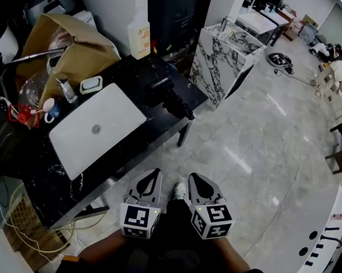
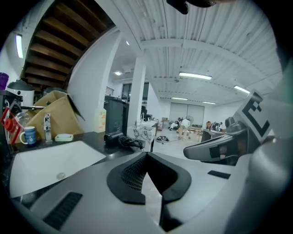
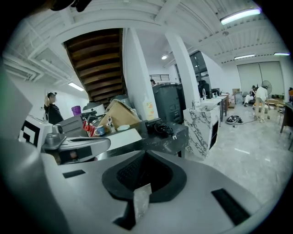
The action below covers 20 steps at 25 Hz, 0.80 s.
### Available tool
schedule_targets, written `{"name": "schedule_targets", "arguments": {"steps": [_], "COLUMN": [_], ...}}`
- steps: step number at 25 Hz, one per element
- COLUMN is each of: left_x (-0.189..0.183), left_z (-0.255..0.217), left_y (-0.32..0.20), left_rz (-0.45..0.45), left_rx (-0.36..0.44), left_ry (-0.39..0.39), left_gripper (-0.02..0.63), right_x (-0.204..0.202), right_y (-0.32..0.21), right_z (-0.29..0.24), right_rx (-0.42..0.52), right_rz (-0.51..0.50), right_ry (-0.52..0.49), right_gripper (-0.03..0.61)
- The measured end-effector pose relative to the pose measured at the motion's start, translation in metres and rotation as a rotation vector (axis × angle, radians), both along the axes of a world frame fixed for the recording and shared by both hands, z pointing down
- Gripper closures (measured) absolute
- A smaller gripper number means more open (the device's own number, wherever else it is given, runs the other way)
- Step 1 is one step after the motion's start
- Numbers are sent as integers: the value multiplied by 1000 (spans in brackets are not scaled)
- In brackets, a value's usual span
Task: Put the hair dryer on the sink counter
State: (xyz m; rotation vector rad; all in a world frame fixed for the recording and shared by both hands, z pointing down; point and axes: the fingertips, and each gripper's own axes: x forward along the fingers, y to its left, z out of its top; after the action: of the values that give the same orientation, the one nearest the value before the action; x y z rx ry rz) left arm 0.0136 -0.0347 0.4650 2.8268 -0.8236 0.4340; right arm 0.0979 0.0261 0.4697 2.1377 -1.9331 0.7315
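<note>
L claw [image 1: 151, 181] & R claw [image 1: 198, 185] are held shut, nothing gripped. Hair dryer [image 1: 165, 92] is laid on the desk [image 1: 120, 69] beside the sink [image 1: 120, 110]. Placing judged done; nothing more req'd.

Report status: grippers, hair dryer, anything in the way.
Left gripper shut, empty. Right gripper shut, empty. Hair dryer lying on the black counter, beside the white sink. Nothing blocking it.

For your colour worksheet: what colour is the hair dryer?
Black hair dryer, clearest in the head view.
</note>
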Motion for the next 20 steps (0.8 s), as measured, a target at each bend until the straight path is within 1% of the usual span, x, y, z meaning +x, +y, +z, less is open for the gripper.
{"name": "schedule_targets", "arguments": {"steps": [3,9,14,20], "left_x": [-9,-23,-26,-34], "left_z": [0,-7,-8,-13], "left_y": [5,13,14,9], "left_rz": [9,8,13,3], "left_rx": [7,27,43,53], "left_ry": [-14,-8,-8,-3], "left_gripper": [606,606,606,606], "right_x": [-10,-25,-26,-34], "right_y": [8,9,13,8], "right_z": [-6,-14,-11,-14], "right_rx": [21,56,54,55], "right_rz": [0,-12,-1,-13], "right_ry": [3,-13,-20,-15], "right_gripper": [563,563,563,563]}}
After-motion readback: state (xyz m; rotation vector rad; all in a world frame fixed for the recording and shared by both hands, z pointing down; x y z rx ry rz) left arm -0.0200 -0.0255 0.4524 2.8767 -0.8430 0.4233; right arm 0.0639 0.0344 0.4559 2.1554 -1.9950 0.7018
